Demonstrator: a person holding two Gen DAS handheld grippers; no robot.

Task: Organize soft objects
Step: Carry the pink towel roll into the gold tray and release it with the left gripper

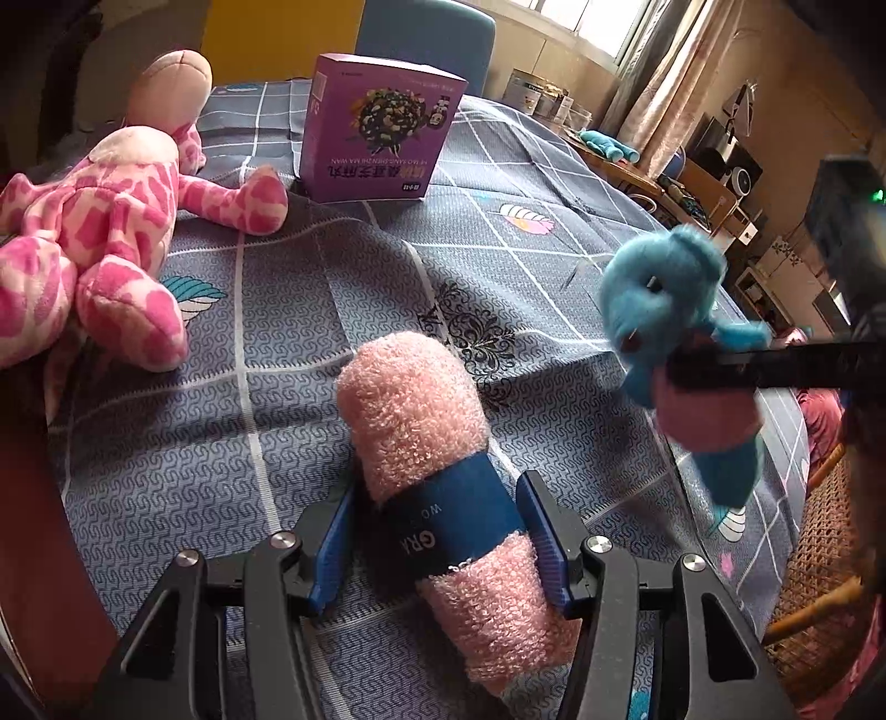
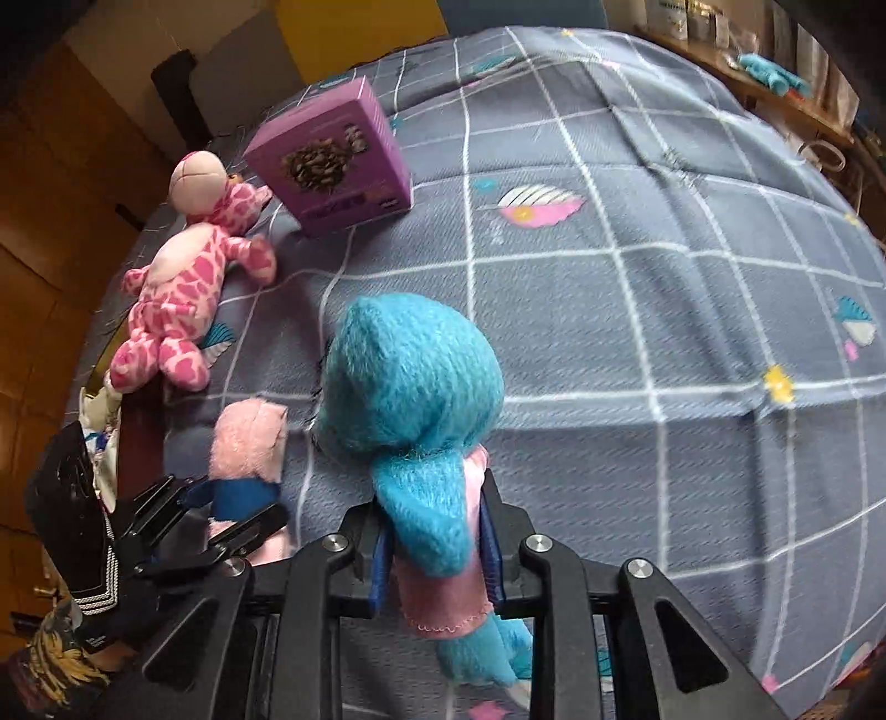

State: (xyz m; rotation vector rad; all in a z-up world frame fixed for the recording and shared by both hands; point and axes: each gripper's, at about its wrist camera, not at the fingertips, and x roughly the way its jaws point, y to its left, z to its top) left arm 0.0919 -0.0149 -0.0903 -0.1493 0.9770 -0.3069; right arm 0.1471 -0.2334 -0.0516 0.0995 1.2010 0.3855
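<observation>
A rolled pink towel with a blue paper band lies on the checked tablecloth. My left gripper straddles the band, its blue pads touching both sides of the roll. The right wrist view shows the same grip from the side: the left gripper around the towel. My right gripper is shut on a blue plush toy in a pink dress, clamped at the waist. Seen from the left wrist, this toy hangs above the table's right side in the right gripper.
A pink spotted plush animal lies at the table's left, with a purple box standing behind it. A blue chair back is beyond the table. A cluttered shelf and a wicker seat are to the right.
</observation>
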